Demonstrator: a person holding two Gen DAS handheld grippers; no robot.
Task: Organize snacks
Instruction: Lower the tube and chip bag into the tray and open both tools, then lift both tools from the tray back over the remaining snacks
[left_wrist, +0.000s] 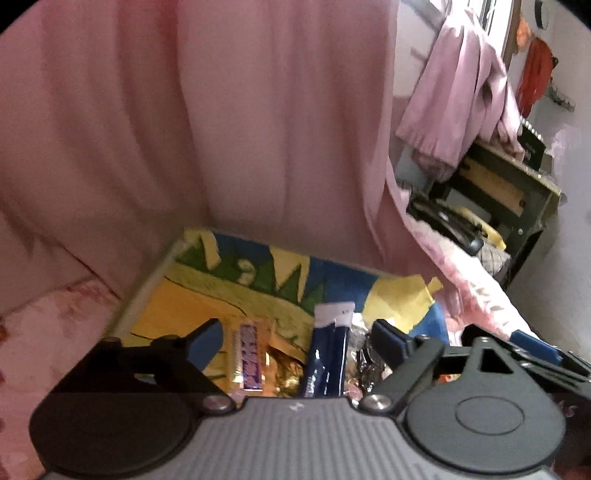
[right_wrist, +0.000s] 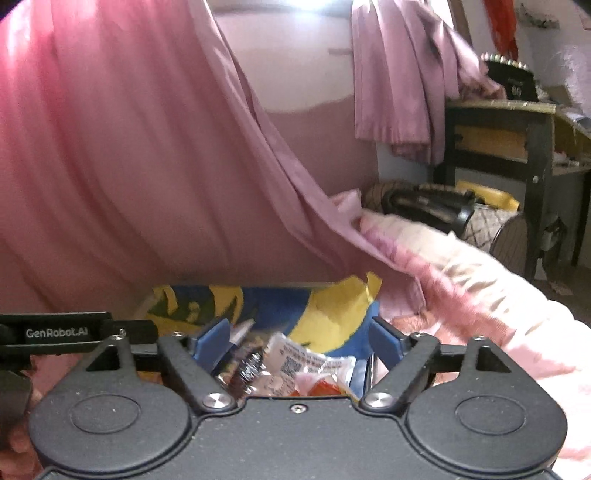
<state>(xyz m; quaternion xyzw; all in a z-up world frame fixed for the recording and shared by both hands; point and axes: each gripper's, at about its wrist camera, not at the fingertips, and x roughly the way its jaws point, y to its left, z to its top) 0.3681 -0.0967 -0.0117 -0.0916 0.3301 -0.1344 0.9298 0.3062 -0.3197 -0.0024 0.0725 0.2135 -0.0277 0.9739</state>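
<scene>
A colourful tray (left_wrist: 207, 295) lies on a pink floral bed (right_wrist: 480, 295), a pink curtain (left_wrist: 221, 129) behind it at twelve o'clock. The snacks (left_wrist: 325, 354) are heaped on the tray. The left gripper (left_wrist: 295, 339) and right gripper (right_wrist: 299, 339) both gape wide, gripping nothing. A dark desk (right_wrist: 517, 122) stands at two o'clock.

"GenRobot.AI" stands on the left gripper's (right_wrist: 55, 334) black housing.
</scene>
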